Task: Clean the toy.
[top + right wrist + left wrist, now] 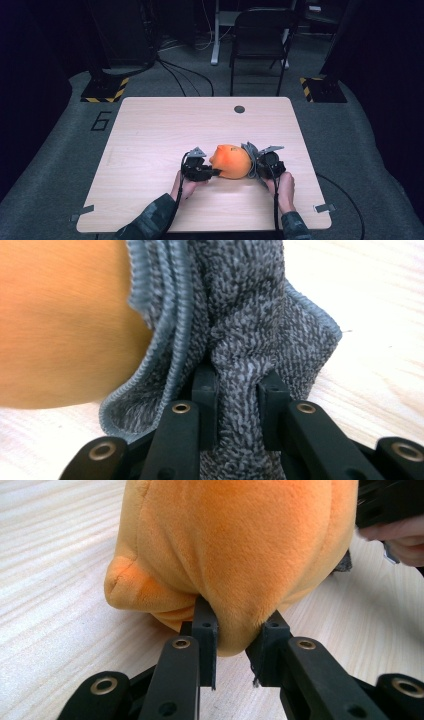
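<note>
Orange plush toy (235, 545) pinched by left claw (235, 637) — grey cloth (260, 310) clamped in right claw (235, 400).

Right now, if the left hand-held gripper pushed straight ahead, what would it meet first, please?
The orange plush toy: the left hand-held gripper already pinches a fold of it, so it would press straight into the plush body.

High view overhead, facing forward, claw views close, sharing orange plush (231, 161)
</note>
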A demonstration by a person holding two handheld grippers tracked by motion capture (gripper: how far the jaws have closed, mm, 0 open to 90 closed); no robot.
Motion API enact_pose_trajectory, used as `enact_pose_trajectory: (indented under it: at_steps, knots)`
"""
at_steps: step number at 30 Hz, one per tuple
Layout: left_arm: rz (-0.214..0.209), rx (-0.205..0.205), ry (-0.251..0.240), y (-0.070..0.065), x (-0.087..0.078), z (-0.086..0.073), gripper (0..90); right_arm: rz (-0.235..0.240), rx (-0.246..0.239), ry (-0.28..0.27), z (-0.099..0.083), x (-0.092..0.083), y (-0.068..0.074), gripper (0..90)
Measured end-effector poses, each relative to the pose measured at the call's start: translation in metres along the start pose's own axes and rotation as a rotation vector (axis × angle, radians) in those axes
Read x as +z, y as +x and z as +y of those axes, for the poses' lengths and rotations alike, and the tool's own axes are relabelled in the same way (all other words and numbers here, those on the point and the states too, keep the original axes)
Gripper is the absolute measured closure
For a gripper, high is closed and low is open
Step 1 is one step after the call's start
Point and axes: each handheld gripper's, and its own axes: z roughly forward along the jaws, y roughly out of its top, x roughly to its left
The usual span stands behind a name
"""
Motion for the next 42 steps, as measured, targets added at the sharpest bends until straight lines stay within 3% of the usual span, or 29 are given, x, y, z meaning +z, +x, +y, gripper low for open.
enact_pose_trajectory:
  at_steps: [5,8,10,14,16,19,22,29,34,36,42]
  knots:
    - [-0.007,-0.006,-0.005,0.001,0.0,0.0,75.5,-0.003,0.028,-0.053,0.006,-0.017,-0.006,75.7]
    - [-0.003,-0.004,-0.005,0.0,0.0,0.0,75.4,0.014,0.049,-0.137,0.012,-0.043,-0.006,75.8]
    - [-0.002,0.001,-0.003,-0.001,0.0,0.0,75.4,0.042,0.034,-0.207,0.018,-0.061,-0.001,75.8]
    - [0.001,0.012,-0.001,-0.001,0.0,0.001,75.4,0.13,-0.014,-0.308,0.031,-0.088,0.026,75.7]
    - [0.003,0.02,0.003,0.0,0.0,0.0,75.3,0.158,-0.069,-0.326,0.036,-0.093,0.046,75.6]
    - [0.005,0.022,-0.003,0.0,0.0,0.0,75.3,0.189,-0.128,-0.309,0.039,-0.084,0.072,75.6]
    - [0.01,0.018,0.0,0.0,0.001,-0.001,75.2,0.152,-0.169,-0.264,0.037,-0.065,0.083,75.6]
    - [0.002,0.028,0.0,-0.001,0.001,0.0,75.0,0.119,-0.161,-0.254,0.034,-0.063,0.07,75.1]
    - [0.006,0.035,0.004,-0.002,0.001,0.0,74.9,0.094,-0.119,-0.24,0.03,-0.06,0.056,74.5]
    - [0.004,0.02,-0.001,-0.003,0.001,0.0,74.8,0.087,-0.108,-0.229,0.028,-0.059,0.048,74.2]
    - [0.001,0.027,-0.004,-0.003,0.002,-0.001,74.6,0.064,-0.036,-0.195,0.022,-0.049,0.026,73.8]
